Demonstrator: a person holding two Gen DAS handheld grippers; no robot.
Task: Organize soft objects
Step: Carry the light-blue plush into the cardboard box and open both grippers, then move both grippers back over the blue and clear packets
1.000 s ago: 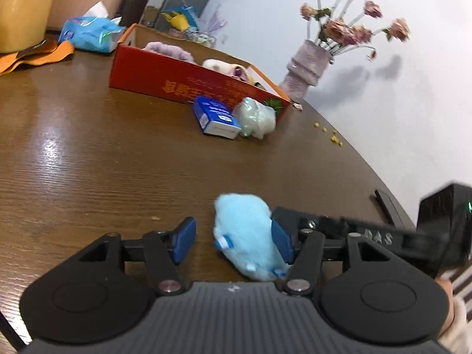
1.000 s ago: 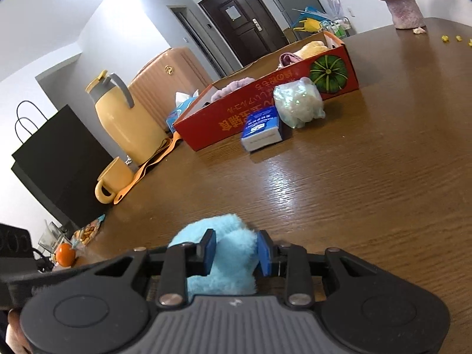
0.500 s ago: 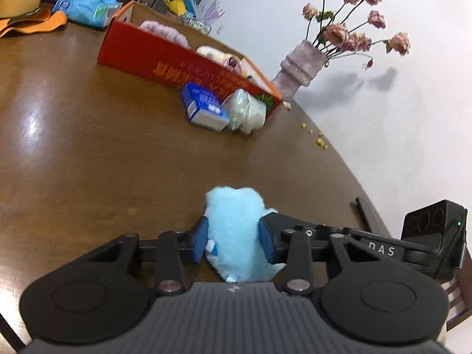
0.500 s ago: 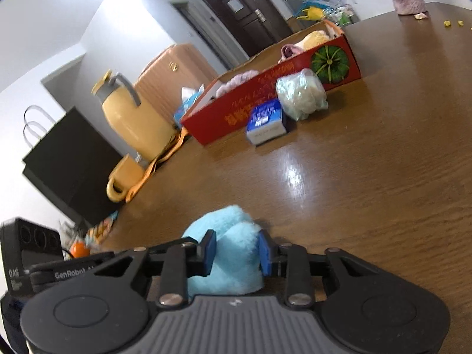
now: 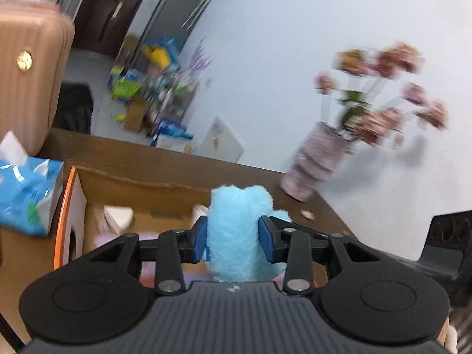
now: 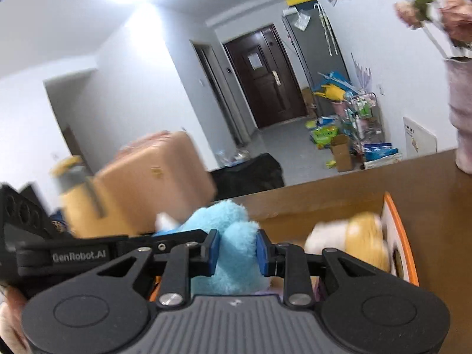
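Risk: both claws pinch one blue plush toy point(image 5: 236, 236), so if one lets go early or they pull apart, I'd guess it swings, stretches or drops outside the cardboard box point(image 5: 141, 183).
Cause: soft fluff squashes and gives little purchase, and the frames are blurred, which suggests a fast carry.
Left claw point(image 5: 233, 237): pads pressed into the toy's sides; its jaws have just been closing, with the toy between them.
Right claw point(image 6: 237, 252): squeezing the same toy from the other side.
Toy spot: off the counter point(image 6: 368, 177), above the open box, ears poking past the pads.
Box contents: a yellow and white plush point(image 6: 354, 242) near the box's right end.
Crowding: the toy could land on that plush and roll over the rim.
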